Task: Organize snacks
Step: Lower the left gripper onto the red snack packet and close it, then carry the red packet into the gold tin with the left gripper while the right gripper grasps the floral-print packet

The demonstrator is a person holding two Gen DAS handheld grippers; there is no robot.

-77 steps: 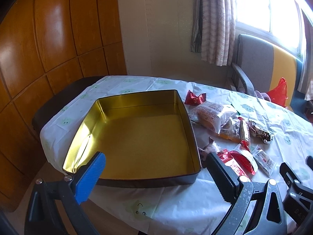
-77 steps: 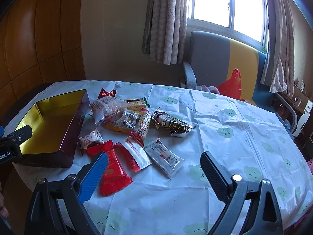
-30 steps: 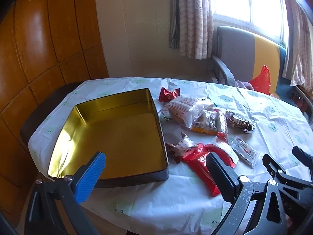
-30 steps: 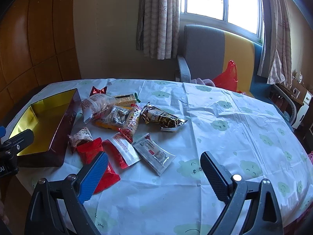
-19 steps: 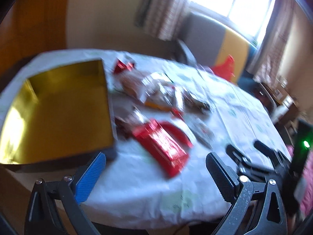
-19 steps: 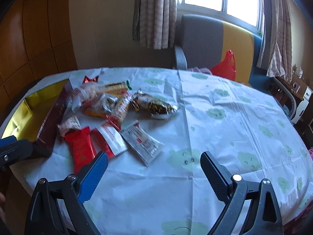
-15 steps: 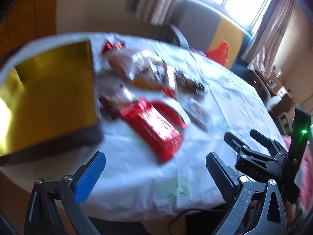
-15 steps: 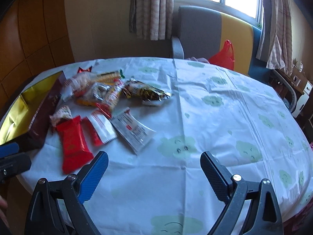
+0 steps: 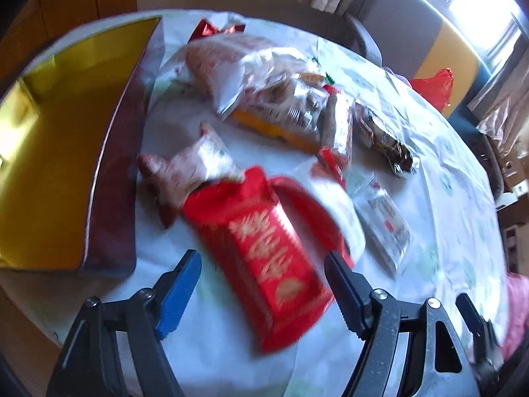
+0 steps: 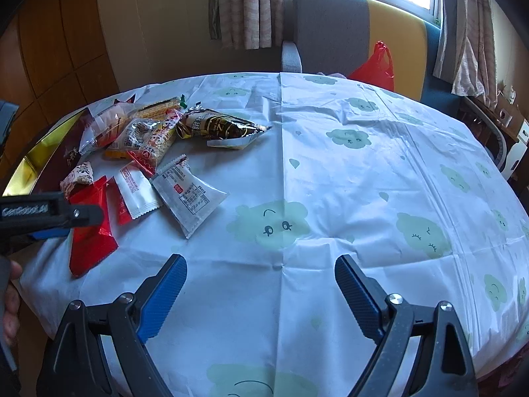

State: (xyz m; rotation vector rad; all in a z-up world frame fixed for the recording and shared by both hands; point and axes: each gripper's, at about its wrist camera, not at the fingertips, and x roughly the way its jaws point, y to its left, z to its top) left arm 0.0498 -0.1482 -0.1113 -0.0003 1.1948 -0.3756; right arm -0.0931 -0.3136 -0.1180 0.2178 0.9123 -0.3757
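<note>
So the left gripper point(image 9: 261, 284) is tipped down right over the flat red foil snack packet with gold lettering point(image 9: 264, 248), and its jaws are closing in with the packet's near end sitting between them, but the pads aren't pressing on it, so nothing's actually grabbed. That packet lies on the white plastic tablecloth with pale green cloud faces point(image 10: 330, 172), just right of the shallow rectangular tin with a gold inside and dark maroon outer wall point(image 9: 112, 178); the tin has nothing in it as far as the left wrist view shows. The packet's far end overlaps a small pinkish-white crinkly wrapper point(image 9: 188, 168) that sits just beside the tin wall. On the packet's other side is a red-and-white sachet point(image 9: 334, 205), then a clear-white flat sachet with printed text point(image 10: 190, 195). Farther back there's a loose heap: a puffy translucent bag with a pastry inside point(image 9: 228, 66), a long orange bar point(image 9: 274, 129) under some silvery wrappers, a small red twist-wrapped candy point(image 9: 211, 29), and a dark brown-and-gold bag point(image 10: 221, 127) off on the right end. The left view is pretty smeared, so the labels can't be read. The right gripper point(image 10: 261, 294) hangs over bare tablecloth well apart from the snacks, fingers spread wide with nothing between them. A hand point(image 10: 10, 301) shows at the left edge of the right wrist view, behind the left gripper's handle.
</note>
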